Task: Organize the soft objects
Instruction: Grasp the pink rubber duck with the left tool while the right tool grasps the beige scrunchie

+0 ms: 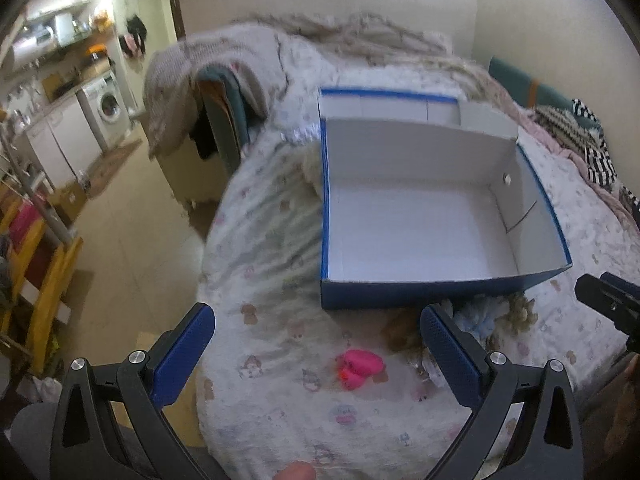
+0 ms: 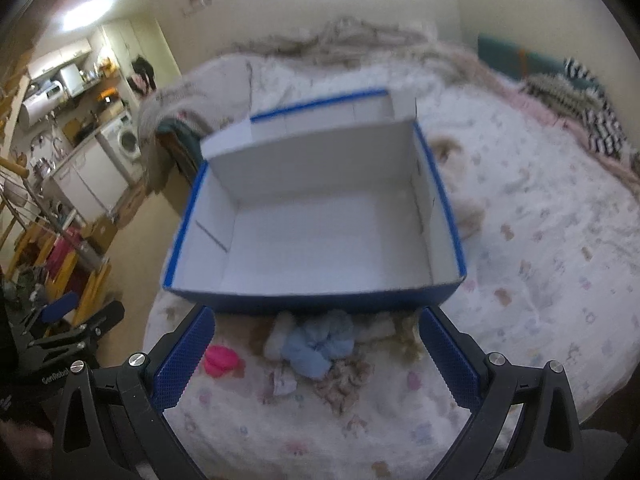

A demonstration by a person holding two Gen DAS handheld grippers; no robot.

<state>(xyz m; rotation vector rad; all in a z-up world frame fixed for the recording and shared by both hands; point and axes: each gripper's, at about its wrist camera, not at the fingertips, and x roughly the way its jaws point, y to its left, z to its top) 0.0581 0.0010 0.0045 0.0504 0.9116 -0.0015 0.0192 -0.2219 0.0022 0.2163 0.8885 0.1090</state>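
An open blue box (image 1: 420, 292) with a white inside lies empty on the bed, its lid folded back; the right wrist view shows the box (image 2: 304, 300) too. In front of it lies a pink soft toy (image 1: 360, 366) (image 2: 220, 360), a light blue plush (image 2: 316, 344) (image 1: 478, 320) and some beige fluffy pieces (image 2: 344, 376). My left gripper (image 1: 320, 356) is open above the pink toy, holding nothing. My right gripper (image 2: 316, 356) is open around the light blue plush area, above it, with nothing held.
The bed has a white printed cover (image 1: 272, 264) and rumpled blankets (image 1: 360, 36) at the far side. A cream plush (image 2: 460, 184) lies right of the box. To the left are the floor, a washing machine (image 1: 108, 108) and a yellow wooden rack (image 1: 44, 280).
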